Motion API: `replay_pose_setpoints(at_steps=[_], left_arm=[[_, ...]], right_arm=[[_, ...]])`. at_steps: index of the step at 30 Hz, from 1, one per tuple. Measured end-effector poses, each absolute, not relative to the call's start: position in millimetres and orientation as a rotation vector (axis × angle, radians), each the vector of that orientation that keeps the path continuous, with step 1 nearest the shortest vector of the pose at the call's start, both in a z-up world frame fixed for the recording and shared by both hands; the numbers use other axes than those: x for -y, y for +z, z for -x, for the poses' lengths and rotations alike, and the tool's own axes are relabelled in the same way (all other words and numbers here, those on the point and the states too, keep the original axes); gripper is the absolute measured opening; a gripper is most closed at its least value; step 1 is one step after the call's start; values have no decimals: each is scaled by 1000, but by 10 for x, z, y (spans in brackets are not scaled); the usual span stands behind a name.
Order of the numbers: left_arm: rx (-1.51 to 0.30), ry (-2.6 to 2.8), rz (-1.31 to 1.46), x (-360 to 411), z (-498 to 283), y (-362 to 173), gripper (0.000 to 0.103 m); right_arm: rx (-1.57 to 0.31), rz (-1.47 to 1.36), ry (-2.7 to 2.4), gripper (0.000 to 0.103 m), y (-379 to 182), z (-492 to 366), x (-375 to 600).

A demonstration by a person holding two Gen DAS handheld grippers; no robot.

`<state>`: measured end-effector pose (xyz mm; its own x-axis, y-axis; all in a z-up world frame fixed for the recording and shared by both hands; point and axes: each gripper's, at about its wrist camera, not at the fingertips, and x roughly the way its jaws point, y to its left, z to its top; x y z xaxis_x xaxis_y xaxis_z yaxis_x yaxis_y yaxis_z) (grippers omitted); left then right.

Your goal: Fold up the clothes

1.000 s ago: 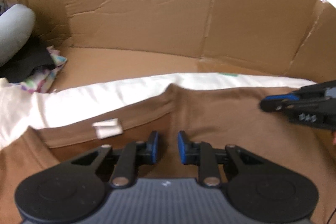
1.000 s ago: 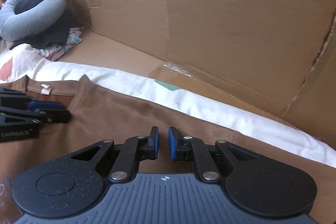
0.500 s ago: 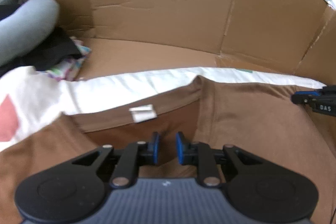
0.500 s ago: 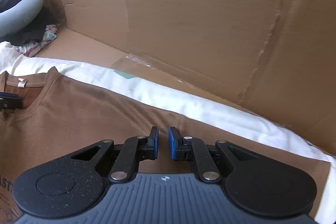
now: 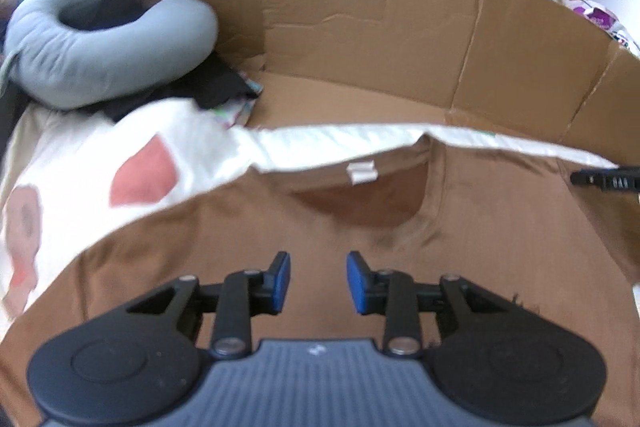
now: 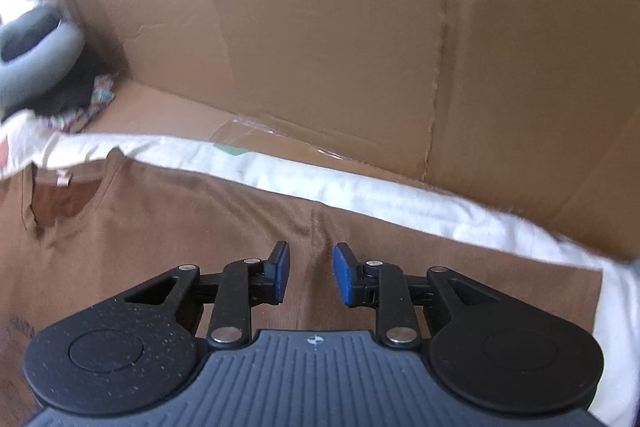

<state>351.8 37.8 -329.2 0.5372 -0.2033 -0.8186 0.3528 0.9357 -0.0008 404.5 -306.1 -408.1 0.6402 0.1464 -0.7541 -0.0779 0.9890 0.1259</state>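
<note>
The brown T-shirt lay spread flat on a white sheet inside cardboard walls. Both left tongs and right tongs had just been opening, nothing between them. Spreading looked finished; the next move called for gripping an edge to fold.

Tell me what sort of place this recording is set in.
Probably a home, likely a bedroom: a brown T-shirt lies on a white patterned sheet, a grey neck pillow sits on piled clothes, and cardboard panels wall the work area.
</note>
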Motion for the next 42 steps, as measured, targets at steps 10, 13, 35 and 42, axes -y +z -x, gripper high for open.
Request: replay_pose_setpoints(at_steps=[10, 13, 35, 42], left_arm=[[-1002, -307, -149, -600, -3331, -3449, 34], [-1010, -298, -129, -593, -3346, -3513, 34], [-999, -423, -87, -165, -3326, -3375, 43], [-1016, -401, -71, -304, -3213, -3218, 53]], right_arm=[[-895, -96, 81, 30, -4279, -4340, 3056], [-899, -71, 39, 30, -4323, -4430, 2978], [-882, -92, 160, 31, -3880, -4051, 3370], [-901, -11, 179, 31, -3931, -3432, 3460]])
